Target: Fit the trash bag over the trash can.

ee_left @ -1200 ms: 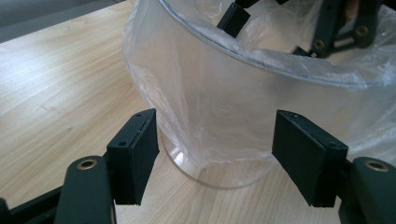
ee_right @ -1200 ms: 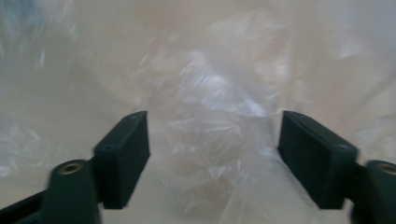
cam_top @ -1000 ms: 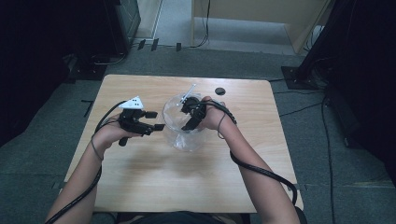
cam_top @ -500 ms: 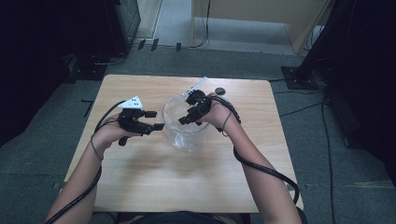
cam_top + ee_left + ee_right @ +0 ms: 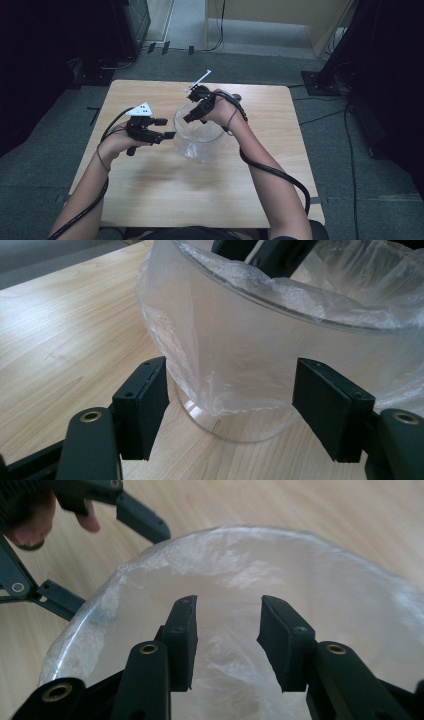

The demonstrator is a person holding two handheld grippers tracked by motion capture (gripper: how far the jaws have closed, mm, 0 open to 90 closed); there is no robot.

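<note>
Plastic bag [image 5: 197, 145] lined the bowl [image 5: 240, 425] on the counter [image 5: 165, 190]. My left gripper [image 5: 227, 410] stood released beside it; my right gripper [image 5: 225, 640], just closing, hovered inside, grasping nothing.

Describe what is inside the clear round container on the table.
A thin plastic bag lines the clear container, its edge folded over the rim. The crumpled film hides whether anything lies at the bottom.

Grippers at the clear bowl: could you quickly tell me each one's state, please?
Left gripper: open, jaws on either side of the bowl, not pressing.
Right gripper: open above the plastic bag, jaws just closing, nothing between.
</note>
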